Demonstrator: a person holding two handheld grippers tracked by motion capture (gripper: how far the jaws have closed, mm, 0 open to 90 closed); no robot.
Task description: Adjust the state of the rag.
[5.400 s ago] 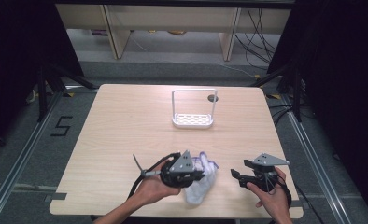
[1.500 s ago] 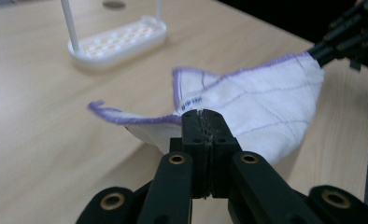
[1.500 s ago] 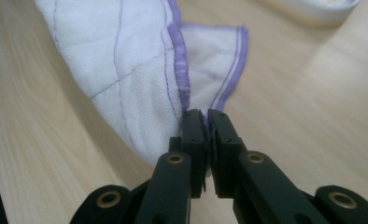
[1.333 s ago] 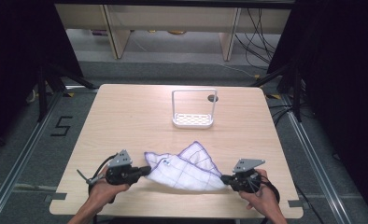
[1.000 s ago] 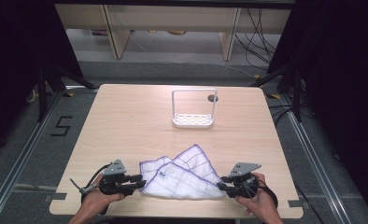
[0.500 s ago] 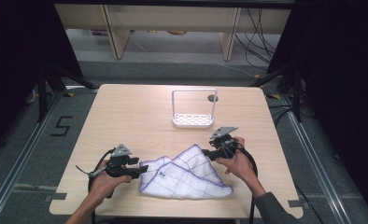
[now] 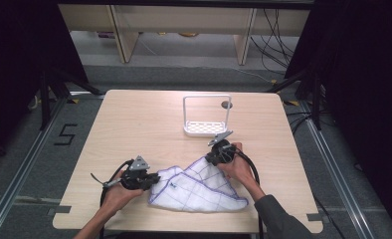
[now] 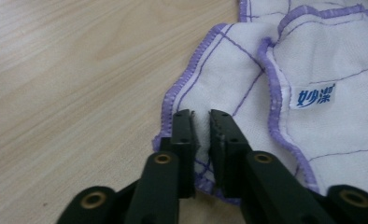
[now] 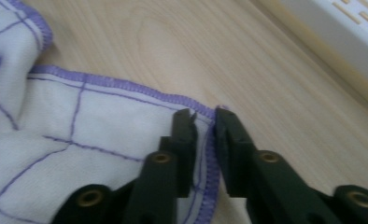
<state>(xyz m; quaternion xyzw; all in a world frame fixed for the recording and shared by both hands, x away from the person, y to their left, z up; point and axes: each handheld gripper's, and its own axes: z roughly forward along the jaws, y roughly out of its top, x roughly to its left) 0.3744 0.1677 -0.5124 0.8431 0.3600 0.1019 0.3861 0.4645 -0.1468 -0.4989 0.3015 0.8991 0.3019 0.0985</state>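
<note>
A white cloth (image 7: 199, 189) with purple grid lines and a purple hem lies spread near the table's front edge, partly folded over itself. My left gripper (image 7: 156, 178) is at its left corner. In the left gripper view the jaws (image 8: 201, 121) have just been closing and pinch the cloth (image 8: 322, 56) near its hem. My right gripper (image 7: 210, 159) is at the cloth's far point. In the right gripper view its jaws (image 9: 204, 119) have just been closing too and grip the hemmed corner of the cloth (image 9: 79, 121).
A white wire-framed rack (image 7: 206, 130) stands on the wooden table (image 7: 134, 124) just beyond the right gripper, and its slotted base (image 9: 341, 28) lies close ahead in the right gripper view. Dark floor and cables surround the table.
The right hand left the cloth's front right corner and travelled away from the person to the far point. The left hand shifted slightly toward the cloth. The cloth now lies flatter.
</note>
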